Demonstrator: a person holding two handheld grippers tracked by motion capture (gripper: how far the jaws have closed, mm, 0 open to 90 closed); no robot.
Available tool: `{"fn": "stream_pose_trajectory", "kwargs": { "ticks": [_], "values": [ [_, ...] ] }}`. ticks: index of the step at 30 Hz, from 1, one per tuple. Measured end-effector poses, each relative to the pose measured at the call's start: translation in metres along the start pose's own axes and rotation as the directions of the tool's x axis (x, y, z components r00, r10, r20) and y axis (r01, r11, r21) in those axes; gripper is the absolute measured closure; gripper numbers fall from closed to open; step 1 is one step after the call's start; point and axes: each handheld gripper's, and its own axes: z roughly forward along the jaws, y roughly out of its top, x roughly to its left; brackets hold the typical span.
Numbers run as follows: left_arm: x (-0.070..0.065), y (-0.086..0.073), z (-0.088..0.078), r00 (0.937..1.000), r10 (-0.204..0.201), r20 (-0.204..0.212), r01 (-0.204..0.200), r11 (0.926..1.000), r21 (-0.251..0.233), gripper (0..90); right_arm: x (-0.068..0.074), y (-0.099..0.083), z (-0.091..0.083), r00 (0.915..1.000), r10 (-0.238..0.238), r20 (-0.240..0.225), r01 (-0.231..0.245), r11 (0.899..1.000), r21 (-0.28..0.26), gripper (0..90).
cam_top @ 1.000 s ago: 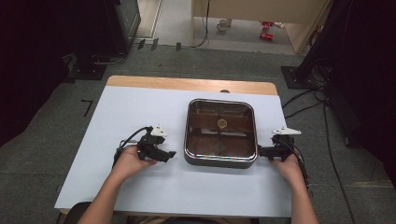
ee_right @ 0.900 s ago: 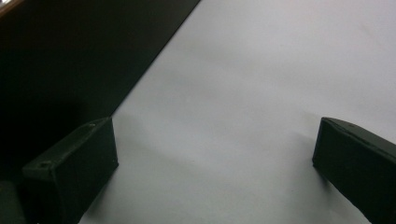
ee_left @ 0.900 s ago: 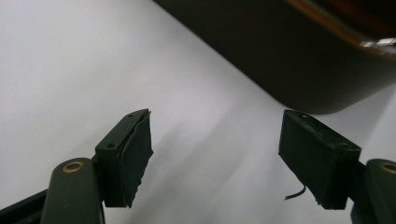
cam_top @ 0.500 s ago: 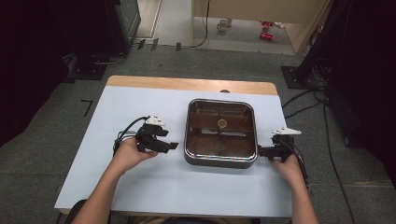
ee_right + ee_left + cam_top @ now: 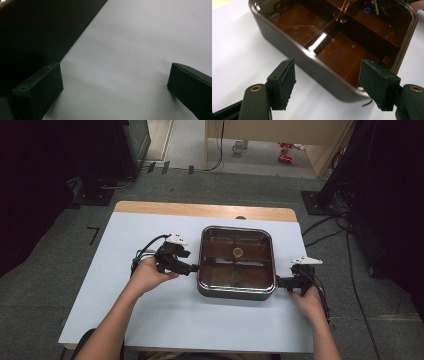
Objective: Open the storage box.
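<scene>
While both grippers flank the pan (image 5: 236,262), nothing is grasped yet, so judge the work as at the approach stage. In the high view, the pan sits on the table (image 5: 125,320) at centre-right, lid on, with a small knob (image 5: 238,252) at the lid's middle. Your left gripper (image 5: 192,268) points at the pan's left wall, its tips just beside the rim. Your right gripper (image 5: 279,282) lies low at the pan's near right corner, touching or just short of it; you cannot tell which.

In the left gripper view, the left gripper (image 5: 329,82) stands released: its jaws have just been closing a little, yet they remain apart with the pan's (image 5: 332,45) rim below and between them, and the pads press on nothing.

In the right gripper view, the right gripper (image 5: 112,87) is released too, bare table between the jaws and the pan's dark wall (image 5: 37,32) beside one jaw.

Left to do: seat both grippers on the pan, clamp, then handle it.
</scene>
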Motion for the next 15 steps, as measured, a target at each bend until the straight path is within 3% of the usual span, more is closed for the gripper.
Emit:
{"fn": "stream_pose_trajectory", "kwargs": {
  "ticks": [15],
  "values": [
    [-0.012,0.04,0.028,0.9969,0.076,0.021,-0.076,0.9971,-0.007,32.4,0.0,0.0,0.0,1.0,-0.001,0.001,0.001,1.0,-0.001,0.0]
  ]
}}
